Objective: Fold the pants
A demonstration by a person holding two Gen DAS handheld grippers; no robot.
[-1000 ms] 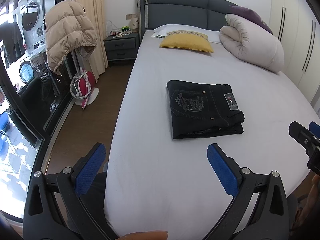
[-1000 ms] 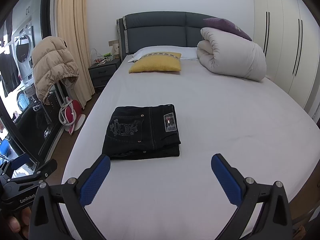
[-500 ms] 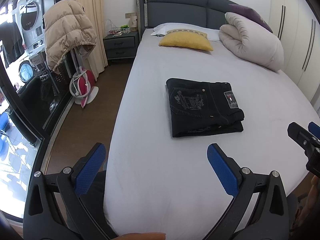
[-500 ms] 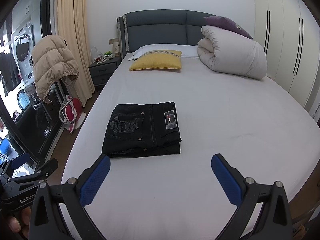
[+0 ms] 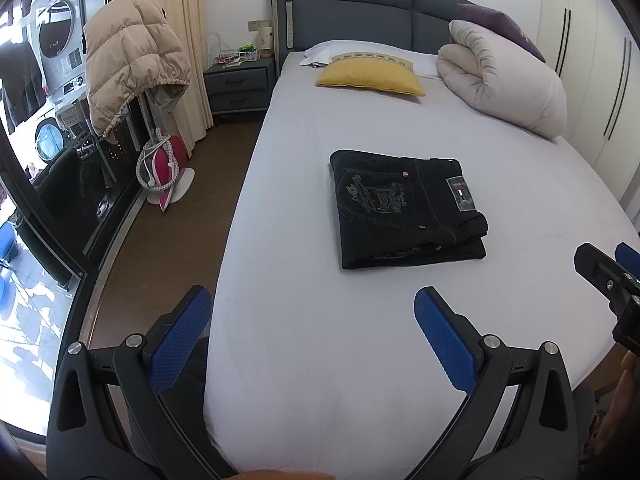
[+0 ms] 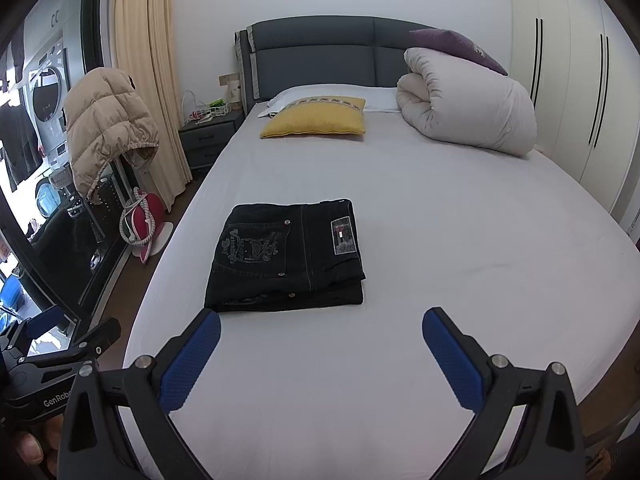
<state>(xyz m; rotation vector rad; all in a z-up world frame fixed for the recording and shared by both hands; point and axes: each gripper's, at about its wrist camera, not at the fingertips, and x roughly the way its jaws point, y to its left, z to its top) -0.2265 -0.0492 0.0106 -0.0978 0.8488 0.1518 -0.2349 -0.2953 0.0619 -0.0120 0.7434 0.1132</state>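
**A:** What open room is seen along the edges?

**B:** A broad stretch of bare sheet on the bed (image 6: 460, 240) is seen from 12 to 3 o'clock of the right gripper (image 6: 320, 356). The bed's left edge drops to a wooden floor (image 5: 168, 248) at 10 o'clock in the left wrist view; its foot curves away below both grippers.

**A:** What else is found nearby?

**B:** At 12 o'clock a yellow pillow (image 6: 316, 118) is laid near the headboard (image 6: 316, 56), with a rolled duvet (image 6: 468, 108) at 1 o'clock. A beige puffer jacket (image 5: 132, 56) is hung beside the bed at 10 o'clock, above a red iron (image 5: 164, 168) on the floor. Nothing is set between the grippers and the garment.

**A:** And the pants?

**B:** The pants (image 6: 286, 258) are seen folded into a compact dark rectangle, back pocket and label uppermost, lying flat on the sheet near the left edge, just beyond the fingertips.

**A:** The grippers?

**B:** The left gripper (image 5: 312, 332) and the right are both held spread wide, with nothing between the blue pads.
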